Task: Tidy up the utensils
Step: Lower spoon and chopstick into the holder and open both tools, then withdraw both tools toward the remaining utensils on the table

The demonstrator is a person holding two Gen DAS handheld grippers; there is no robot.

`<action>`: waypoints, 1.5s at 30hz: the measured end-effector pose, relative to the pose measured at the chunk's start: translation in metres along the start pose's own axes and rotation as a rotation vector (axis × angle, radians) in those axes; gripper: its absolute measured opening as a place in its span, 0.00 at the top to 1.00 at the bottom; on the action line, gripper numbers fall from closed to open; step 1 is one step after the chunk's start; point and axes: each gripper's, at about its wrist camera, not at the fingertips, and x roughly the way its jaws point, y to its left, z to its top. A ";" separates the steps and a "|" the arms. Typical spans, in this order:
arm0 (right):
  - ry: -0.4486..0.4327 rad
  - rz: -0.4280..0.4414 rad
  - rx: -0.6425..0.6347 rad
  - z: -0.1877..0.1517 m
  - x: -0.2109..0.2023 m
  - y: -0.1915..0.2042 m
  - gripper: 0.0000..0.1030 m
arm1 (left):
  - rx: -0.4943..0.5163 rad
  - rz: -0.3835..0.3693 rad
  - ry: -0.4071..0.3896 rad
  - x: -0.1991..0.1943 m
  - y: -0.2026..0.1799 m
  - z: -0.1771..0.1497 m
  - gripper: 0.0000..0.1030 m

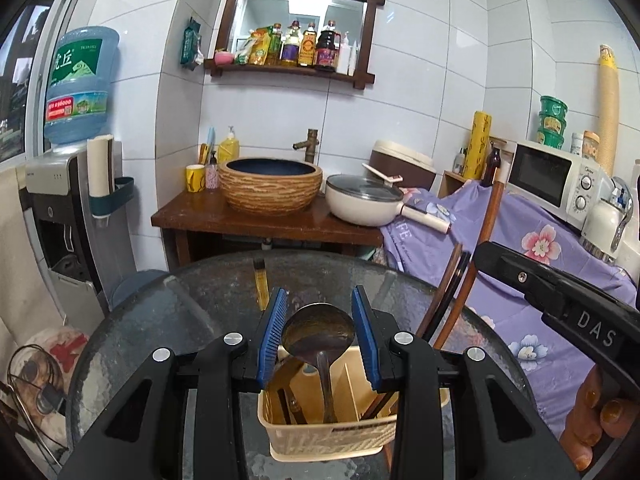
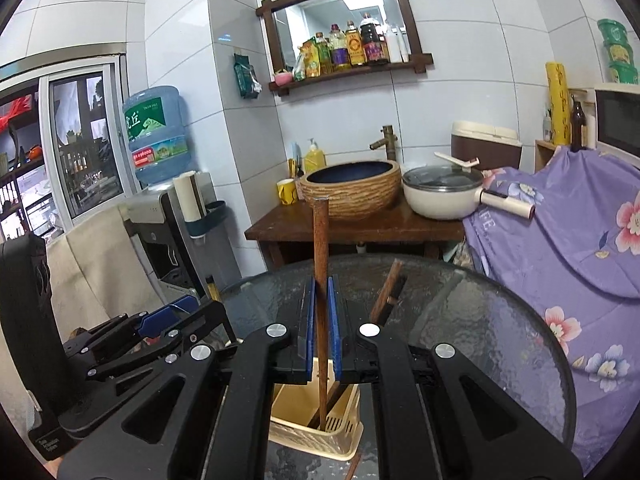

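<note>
Right wrist view shows the right tongs [image 2: 321,320] pinching a brown wooden stick [image 2: 321,264], probably a chopstick or a handle, held almost upright. Its long axis runs straight down from between the blue pads [image 2: 334,320] into the beige utensil basket [image 2: 320,436] on the round glass worktop [image 2: 500,320], so the basket lies directly under these tongs and the lower end is already inside a compartment. The next move looks like a straight drop or release along that vertical line. The left tongs [image 1: 319,328] are spread wide, gripping nothing; a metal ladle [image 1: 318,330] stands in the basket with its bowl up between the pads, apparently untouched. More sticks lean in the basket's right part.
</note>
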 end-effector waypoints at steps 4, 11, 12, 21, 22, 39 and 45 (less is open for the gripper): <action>0.028 0.003 0.008 -0.012 0.008 -0.003 0.93 | 0.000 0.000 0.035 0.009 0.002 -0.014 0.68; 0.064 0.001 0.025 -0.025 0.018 -0.008 0.93 | 0.017 0.009 0.077 0.021 0.004 -0.031 0.68; 0.072 0.004 0.031 -0.026 0.020 -0.009 0.93 | 0.024 0.012 0.069 0.021 0.004 -0.033 0.68; 0.079 0.001 0.032 -0.033 0.021 -0.013 0.93 | 0.056 0.022 0.058 0.016 0.001 -0.033 0.69; 0.079 0.007 0.031 -0.033 0.020 -0.013 0.93 | 0.057 0.015 0.056 0.014 0.002 -0.033 0.67; 0.101 -0.001 -0.012 -0.090 -0.050 -0.014 0.49 | 0.051 0.046 0.063 -0.057 0.024 -0.089 0.07; 0.252 -0.015 -0.039 -0.143 -0.032 -0.013 0.49 | 0.033 0.076 0.159 -0.054 0.040 -0.130 0.07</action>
